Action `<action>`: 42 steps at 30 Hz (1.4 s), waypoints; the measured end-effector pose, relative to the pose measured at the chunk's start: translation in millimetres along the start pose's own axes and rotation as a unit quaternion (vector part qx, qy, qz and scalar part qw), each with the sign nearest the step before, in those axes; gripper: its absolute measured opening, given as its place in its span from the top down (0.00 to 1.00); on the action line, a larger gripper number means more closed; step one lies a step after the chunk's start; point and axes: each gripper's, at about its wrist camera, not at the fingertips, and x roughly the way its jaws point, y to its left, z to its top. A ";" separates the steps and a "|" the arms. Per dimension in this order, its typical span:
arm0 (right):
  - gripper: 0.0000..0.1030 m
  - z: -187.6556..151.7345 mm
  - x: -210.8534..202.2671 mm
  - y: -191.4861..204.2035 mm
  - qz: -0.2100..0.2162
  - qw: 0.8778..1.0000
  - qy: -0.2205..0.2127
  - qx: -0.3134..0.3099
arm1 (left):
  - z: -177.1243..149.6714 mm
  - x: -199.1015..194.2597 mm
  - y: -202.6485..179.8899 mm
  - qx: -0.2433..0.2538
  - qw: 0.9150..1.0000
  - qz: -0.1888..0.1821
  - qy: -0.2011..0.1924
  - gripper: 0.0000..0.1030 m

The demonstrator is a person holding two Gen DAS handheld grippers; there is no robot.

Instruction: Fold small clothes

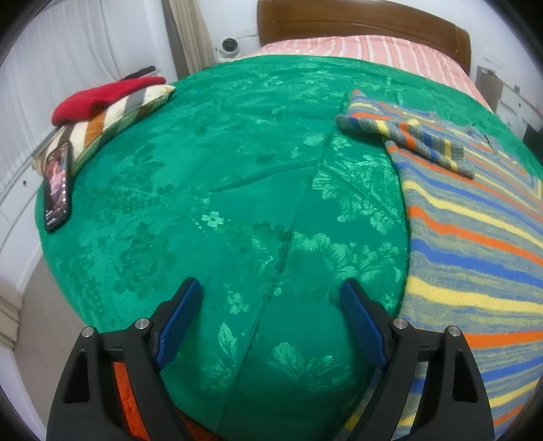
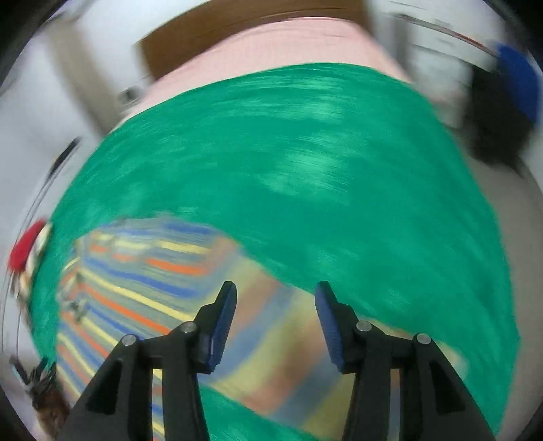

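A striped knit sweater (image 1: pixel 475 237), in grey, blue, orange and yellow, lies flat on the green bedspread (image 1: pixel 220 169) at the right of the left wrist view. One sleeve (image 1: pixel 407 135) is folded across its top. My left gripper (image 1: pixel 271 288) is open and empty above the bedspread, just left of the sweater's edge. In the blurred right wrist view the sweater (image 2: pixel 135 271) lies at lower left, and a part of it stretches under my right gripper (image 2: pixel 275 291), which is open and empty above it.
A phone (image 1: pixel 57 186) leans on a striped pillow (image 1: pixel 112 122) with a red garment (image 1: pixel 101 96) on top at the bed's far left. A pink striped sheet (image 1: pixel 373 51) and a wooden headboard (image 1: pixel 356 23) are at the far end. The floor (image 1: pixel 34 322) lies left.
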 end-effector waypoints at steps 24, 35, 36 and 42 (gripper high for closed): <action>0.80 58.6 127.3 44.0 -0.092 0.991 0.024 -0.094 | 4.3 10.0 4.0 -0.009 1.000 -0.012 0.012 0.11; 0.42 -68.1 -34.4 -108.5 -0.107 0.988 -0.006 0.108 | 0.8 6.3 2.9 -0.010 1.000 -0.015 0.010 0.11; 0.42 -90.0 -51.1 -131.3 -0.115 0.982 -0.008 0.151 | 0.2 5.6 2.5 -0.009 1.000 -0.014 0.009 0.11; 0.42 -165.9 -71.6 -163.6 -0.038 0.969 -0.003 0.245 | -1.9 4.7 -3.7 0.000 1.000 -0.001 0.002 0.11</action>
